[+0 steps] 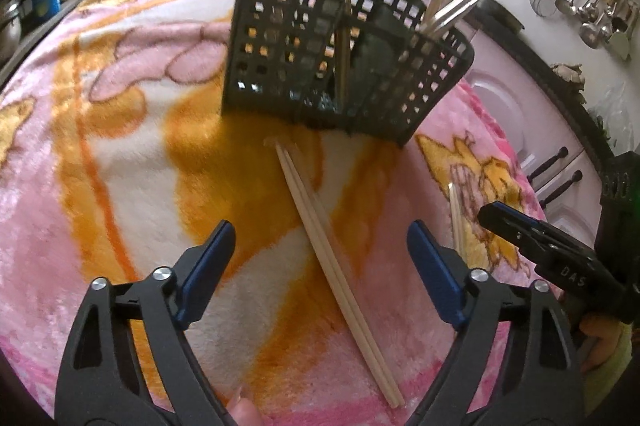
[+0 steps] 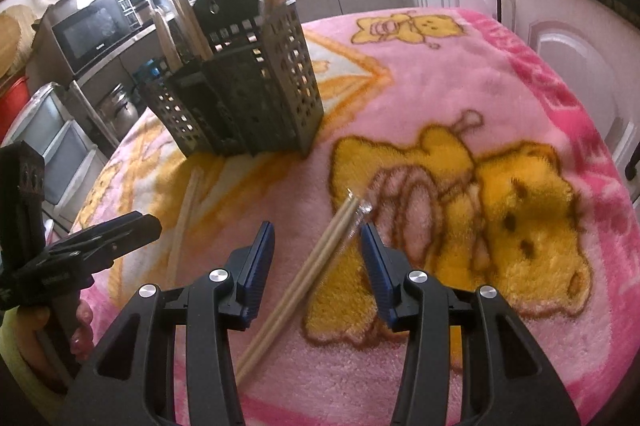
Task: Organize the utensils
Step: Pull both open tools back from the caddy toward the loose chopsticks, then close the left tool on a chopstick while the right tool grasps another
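Both the left gripper (image 1: pixel 320 266) and the right gripper (image 2: pixel 317 258) are spread wide and hold nothing, each straddling 1 pair of chopsticks (image 1: pixel 332 250) (image 2: pixel 296 290) lying on the blanket (image 1: pixel 120 165) near the black basket (image 1: pixel 320 65).

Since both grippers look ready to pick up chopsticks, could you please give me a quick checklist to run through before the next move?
1. Left gripper open: ok.
2. Pale chopstick pair lies between its fingers: ok.
3. Right gripper open: ok.
4. Wrapped chopstick pair lies between its fingers: ok.
5. Black utensil holder upright on the blanket: ok.
6. Free space in the holder's compartments: cannot tell.
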A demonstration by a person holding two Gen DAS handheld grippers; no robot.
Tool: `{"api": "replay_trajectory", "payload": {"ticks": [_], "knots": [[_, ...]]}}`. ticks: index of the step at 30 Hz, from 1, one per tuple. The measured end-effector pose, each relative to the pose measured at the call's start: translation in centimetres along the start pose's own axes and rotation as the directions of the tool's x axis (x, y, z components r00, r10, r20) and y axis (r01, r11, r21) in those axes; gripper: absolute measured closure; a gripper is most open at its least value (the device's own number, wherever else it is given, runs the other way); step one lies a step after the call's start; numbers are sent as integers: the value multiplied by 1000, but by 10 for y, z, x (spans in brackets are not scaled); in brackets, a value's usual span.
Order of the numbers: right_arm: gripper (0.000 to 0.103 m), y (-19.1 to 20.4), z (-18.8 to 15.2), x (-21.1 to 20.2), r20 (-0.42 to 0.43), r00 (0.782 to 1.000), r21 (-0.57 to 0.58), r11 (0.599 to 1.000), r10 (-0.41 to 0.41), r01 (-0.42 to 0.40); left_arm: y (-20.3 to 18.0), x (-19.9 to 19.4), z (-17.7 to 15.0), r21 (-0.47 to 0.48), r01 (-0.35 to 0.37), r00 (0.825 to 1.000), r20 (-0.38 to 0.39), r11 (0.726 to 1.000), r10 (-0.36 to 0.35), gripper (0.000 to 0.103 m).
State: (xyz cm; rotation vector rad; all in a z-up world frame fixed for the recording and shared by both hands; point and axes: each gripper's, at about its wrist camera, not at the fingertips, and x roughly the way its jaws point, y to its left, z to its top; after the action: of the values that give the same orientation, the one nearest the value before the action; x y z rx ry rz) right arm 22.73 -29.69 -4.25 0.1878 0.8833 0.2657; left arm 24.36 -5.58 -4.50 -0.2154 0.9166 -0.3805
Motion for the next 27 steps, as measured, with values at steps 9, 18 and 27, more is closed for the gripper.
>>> {"api": "replay_trajectory", "payload": {"ticks": [9,18,27], "knots": [[60,-10,-2,12,-42,999,33,999,21,-20,-2,22,9,-22,-3,998,-60,1000,2,43],[61,-8,4,31,-115,992,49,998,50,-45,-1,43,33,-34,-63,992,-109,997,59,62],[65,-4,19,49,-156,988,45,999,19,-12,6,48,44,-29,-86,988,-130,996,81,76]]}}
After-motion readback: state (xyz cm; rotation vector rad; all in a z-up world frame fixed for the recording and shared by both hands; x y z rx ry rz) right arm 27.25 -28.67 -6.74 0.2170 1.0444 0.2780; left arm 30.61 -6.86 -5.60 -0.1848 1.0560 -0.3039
